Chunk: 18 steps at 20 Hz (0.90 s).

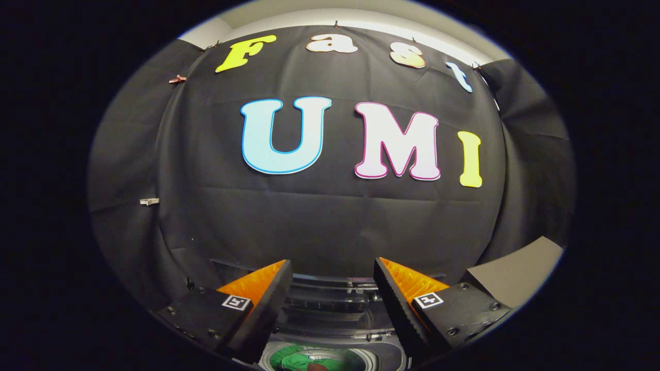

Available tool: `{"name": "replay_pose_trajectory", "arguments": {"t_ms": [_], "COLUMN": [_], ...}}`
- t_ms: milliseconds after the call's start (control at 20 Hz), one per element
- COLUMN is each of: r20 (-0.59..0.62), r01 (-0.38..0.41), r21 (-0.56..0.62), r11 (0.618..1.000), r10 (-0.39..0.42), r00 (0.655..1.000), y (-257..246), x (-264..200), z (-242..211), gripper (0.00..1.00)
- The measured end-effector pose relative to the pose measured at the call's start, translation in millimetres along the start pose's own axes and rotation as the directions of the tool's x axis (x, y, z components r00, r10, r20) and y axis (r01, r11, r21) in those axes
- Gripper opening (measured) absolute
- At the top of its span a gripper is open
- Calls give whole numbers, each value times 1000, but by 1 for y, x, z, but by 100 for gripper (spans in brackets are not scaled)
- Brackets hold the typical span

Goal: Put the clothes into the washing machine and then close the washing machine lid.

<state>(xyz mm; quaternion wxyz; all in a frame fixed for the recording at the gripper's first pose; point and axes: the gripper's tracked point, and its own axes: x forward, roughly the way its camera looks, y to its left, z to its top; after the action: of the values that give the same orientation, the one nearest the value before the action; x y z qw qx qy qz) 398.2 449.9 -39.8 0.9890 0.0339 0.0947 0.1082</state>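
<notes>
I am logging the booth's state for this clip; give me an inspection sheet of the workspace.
Surface: grey ledge beyond the fingers, to one side.
Job's things: washing machine below and between the fingers, lid up, drum open; green clothes lying in the drum.
Clutter: nothing seen.
Grippers: gripper open above the machine, fingers apart, holding nothing.
Cables: nothing seen.
Surroundings: black cloth wall behind the machine, held by clips; pale wall above it.
</notes>
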Motion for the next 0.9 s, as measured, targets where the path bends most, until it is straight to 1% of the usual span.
{"name": "replay_pose_trajectory", "arguments": {"t_ms": [350, 500, 600, 700, 750, 800, 900], "r20": [-65, -90, -138, -133, -155, -139, -147], "r01": [-8, -16, -19, -43, -49, -55, -66], "r21": [-12, 12, 8, 57, 92, 111, 89], "r11": [1000, 1000, 1000, 997, 995, 992, 994], "r10": [7, 17, 20, 50, 63, 70, 79], "r00": [998, 996, 990, 990, 986, 988, 986], "y": [8, 9, 6, 9, 9, 9, 11], "x": [54, 72, 78, 82, 81, 81, 73], "z": [-18, -29, -43, -43, -48, -44, -47], "gripper": [98, 98, 98, 99, 97, 97, 98]}}
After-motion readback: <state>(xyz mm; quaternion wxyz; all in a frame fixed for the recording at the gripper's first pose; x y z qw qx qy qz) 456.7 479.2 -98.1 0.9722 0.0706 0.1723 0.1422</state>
